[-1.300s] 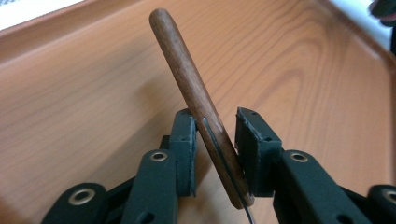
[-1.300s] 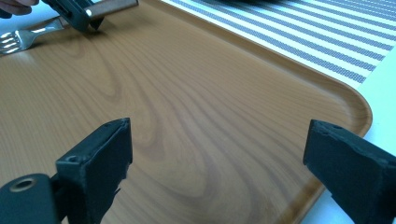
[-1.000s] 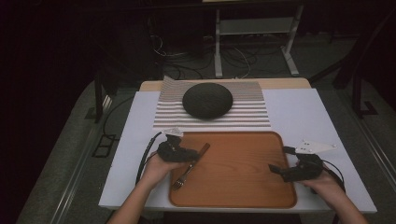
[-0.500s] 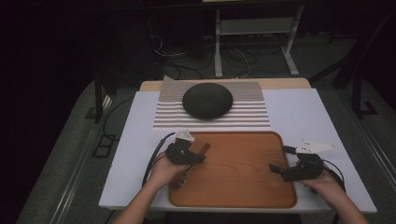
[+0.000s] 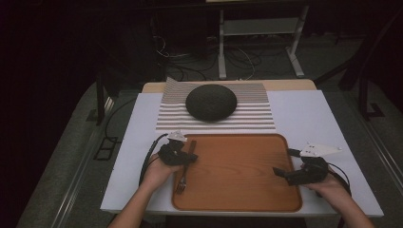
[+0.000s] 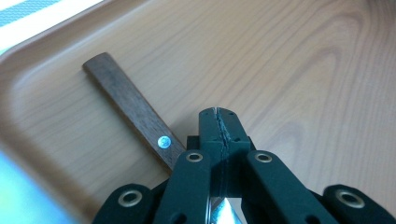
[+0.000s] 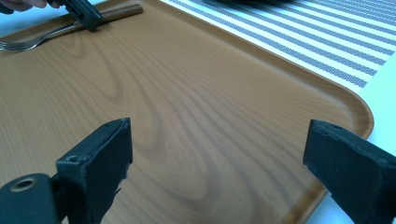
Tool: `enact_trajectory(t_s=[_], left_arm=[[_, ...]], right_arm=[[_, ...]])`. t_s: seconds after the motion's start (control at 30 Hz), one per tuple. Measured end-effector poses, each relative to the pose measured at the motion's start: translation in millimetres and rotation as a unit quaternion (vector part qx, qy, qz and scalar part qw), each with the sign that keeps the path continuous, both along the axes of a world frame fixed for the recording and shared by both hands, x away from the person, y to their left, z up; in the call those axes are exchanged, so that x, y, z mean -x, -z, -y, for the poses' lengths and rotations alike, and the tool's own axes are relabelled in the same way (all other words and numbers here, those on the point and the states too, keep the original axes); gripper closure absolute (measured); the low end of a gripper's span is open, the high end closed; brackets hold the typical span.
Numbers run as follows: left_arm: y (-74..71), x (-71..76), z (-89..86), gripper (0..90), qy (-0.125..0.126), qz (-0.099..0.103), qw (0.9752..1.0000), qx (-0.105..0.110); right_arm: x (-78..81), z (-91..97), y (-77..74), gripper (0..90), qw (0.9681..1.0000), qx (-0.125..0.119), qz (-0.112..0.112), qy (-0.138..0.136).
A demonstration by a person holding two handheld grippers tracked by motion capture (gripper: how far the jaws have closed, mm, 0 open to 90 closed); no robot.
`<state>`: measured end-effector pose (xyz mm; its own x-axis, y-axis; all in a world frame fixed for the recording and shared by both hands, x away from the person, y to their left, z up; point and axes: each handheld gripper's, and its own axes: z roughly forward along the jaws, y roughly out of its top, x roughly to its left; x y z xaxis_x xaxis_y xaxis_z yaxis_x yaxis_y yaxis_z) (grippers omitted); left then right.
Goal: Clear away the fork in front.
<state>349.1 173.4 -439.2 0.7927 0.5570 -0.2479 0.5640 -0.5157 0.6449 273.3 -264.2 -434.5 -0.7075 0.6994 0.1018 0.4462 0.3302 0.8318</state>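
A fork with a dark wooden handle lies along the left side of a wooden tray, tines toward me. My left gripper is shut on the fork's neck, and its jaws press together over the metal just below the handle. Farther off in the right gripper view, the fork and the left gripper lie at the tray's far side. My right gripper hovers low over the tray's right edge. It is open with nothing between its jaws.
A dark round dome rests on a striped mat behind the tray. White tablecloth covers the table. Cables trail from both grippers. Dark floor and a desk frame lie beyond the table.
The left gripper has shifted on the fork, which has swung from slanting across the tray's left part to lying closer along the left rim. The right gripper has stayed put.
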Motion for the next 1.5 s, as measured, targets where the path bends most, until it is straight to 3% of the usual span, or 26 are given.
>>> enact_trajectory(t_s=[0.3,0.5,0.57,0.87,1.07,1.17,1.23,1.5], left_arm=[[0.1,-2.0,-17.2,87.3,-0.016,0.000,0.9999,0.003],[-0.6,-1.2,-17.4,82.2,-0.012,0.005,0.9999,0.006],[-3.1,1.7,-15.6,78.7,-0.004,0.013,0.9997,0.019],[-19.6,16.9,-22.5,43.1,0.000,0.055,0.9968,0.059],[-23.6,30.8,-33.4,20.6,-0.012,0.089,0.9938,0.065],[-22.9,34.6,-37.3,11.7,-0.018,0.095,0.9931,0.066],[-20.6,39.4,-42.6,0.0,-0.021,0.091,0.9934,0.067],[-17.6,49.4,-53.4,0.0,-0.023,0.096,0.9930,0.065]], right_arm=[[0.8,1.1,0.2,8.1,1.0000,-0.001,0.000,0.001],[1.5,1.6,-0.6,8.0,1.0000,-0.001,0.001,0.002],[1.1,0.4,-0.1,8.0,1.0000,-0.002,0.001,0.000],[2.2,1.9,-0.8,8.0,1.0000,-0.005,0.001,0.000],[2.6,2.5,-1.2,8.0,1.0000,-0.006,0.003,-0.001],[2.7,2.2,-1.3,8.0,1.0000,-0.006,0.003,-0.002],[2.9,2.2,-1.5,8.1,1.0000,-0.006,0.004,-0.003],[3.0,2.2,-1.7,8.0,1.0000,-0.007,0.005,-0.002]])
